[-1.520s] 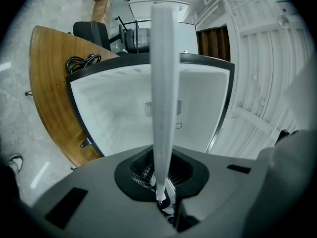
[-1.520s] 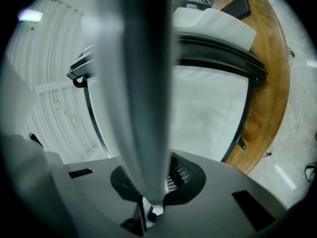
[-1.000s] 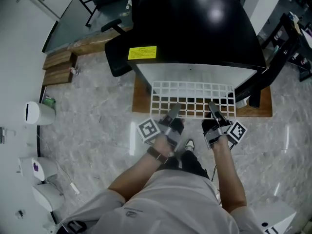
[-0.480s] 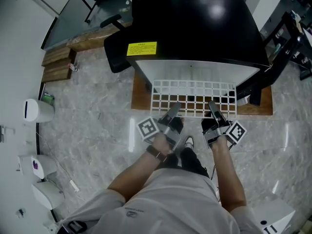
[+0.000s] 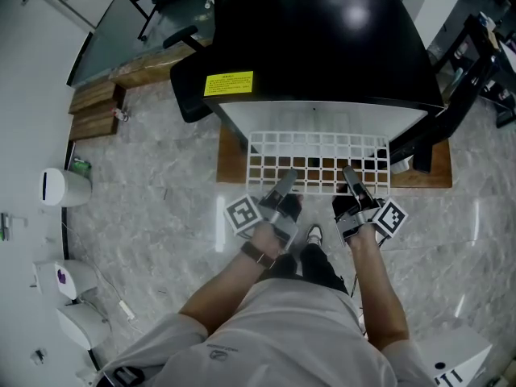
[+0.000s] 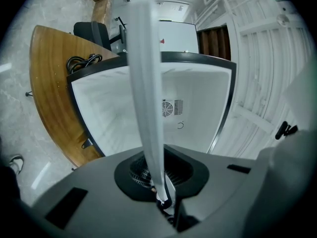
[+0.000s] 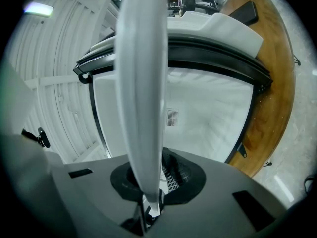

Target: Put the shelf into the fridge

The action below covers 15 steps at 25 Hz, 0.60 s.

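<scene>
We have the shelf (image 5: 318, 156) lifted and lined up with the open fridge (image 5: 322, 47), but it is not in yet. In the centre of the head view the white grid lies flat, its far edge at about the mouth of the white cavity. Most of it is outside, over the wooden board (image 5: 234, 164) the fridge stands on. As we judge it, the carrying and squaring-up are done, and what remains is to slide the shelf in along its supports and let go.

Our forearms reach up from the lower middle of the frame, side by side. The left gripper (image 5: 286, 181) and right gripper (image 5: 351, 176) both point towards the fridge, marker cubes turned outward.

Both tongs are closed down on the shelf's near edge. In the left gripper view the shelf (image 6: 146, 83) rises edge-on from the pinched jaws. In the right gripper view the shelf (image 7: 141, 83) does the same, with the empty cavity behind it.
</scene>
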Each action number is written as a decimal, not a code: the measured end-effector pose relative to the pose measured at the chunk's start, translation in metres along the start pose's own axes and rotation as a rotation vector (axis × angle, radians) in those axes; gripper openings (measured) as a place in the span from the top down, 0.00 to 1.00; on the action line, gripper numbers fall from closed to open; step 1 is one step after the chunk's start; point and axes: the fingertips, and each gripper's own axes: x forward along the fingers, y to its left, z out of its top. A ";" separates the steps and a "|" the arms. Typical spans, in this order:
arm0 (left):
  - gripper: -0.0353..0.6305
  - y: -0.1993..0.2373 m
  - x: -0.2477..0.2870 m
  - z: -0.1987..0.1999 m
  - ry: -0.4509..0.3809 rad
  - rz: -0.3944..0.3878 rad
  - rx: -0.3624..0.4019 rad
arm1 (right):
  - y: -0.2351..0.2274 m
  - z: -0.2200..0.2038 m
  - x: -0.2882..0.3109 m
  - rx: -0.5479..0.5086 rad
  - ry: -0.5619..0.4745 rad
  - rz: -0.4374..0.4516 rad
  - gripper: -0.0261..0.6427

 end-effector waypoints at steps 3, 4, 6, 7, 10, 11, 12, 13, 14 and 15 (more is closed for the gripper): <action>0.91 0.000 0.001 0.000 0.005 -0.001 -0.002 | -0.001 0.001 -0.001 -0.006 -0.008 0.009 0.89; 0.91 0.000 0.002 -0.001 0.004 -0.003 -0.007 | -0.001 0.002 -0.001 -0.009 -0.010 0.014 0.89; 0.91 0.001 0.002 -0.001 0.000 -0.009 -0.019 | -0.002 0.002 0.001 -0.016 -0.011 0.024 0.89; 0.91 0.002 0.001 -0.001 -0.002 -0.010 -0.023 | -0.003 0.002 0.002 -0.015 -0.011 0.027 0.89; 0.91 0.005 -0.001 0.001 -0.006 -0.007 -0.021 | -0.005 -0.001 0.003 0.006 -0.013 0.022 0.89; 0.91 0.006 -0.003 0.000 -0.007 -0.006 -0.016 | -0.006 -0.002 0.003 0.010 -0.013 0.017 0.89; 0.91 0.007 -0.004 0.000 -0.009 -0.005 -0.012 | -0.006 -0.002 0.002 0.012 -0.013 0.012 0.89; 0.91 0.007 -0.005 -0.001 -0.011 -0.005 -0.009 | -0.006 -0.002 0.001 0.013 -0.013 0.006 0.89; 0.91 0.006 -0.003 0.000 -0.013 -0.005 -0.009 | -0.006 -0.001 0.002 0.013 -0.014 -0.001 0.89; 0.91 0.006 0.001 0.003 -0.015 -0.005 -0.010 | -0.006 0.001 0.005 0.012 -0.016 -0.008 0.89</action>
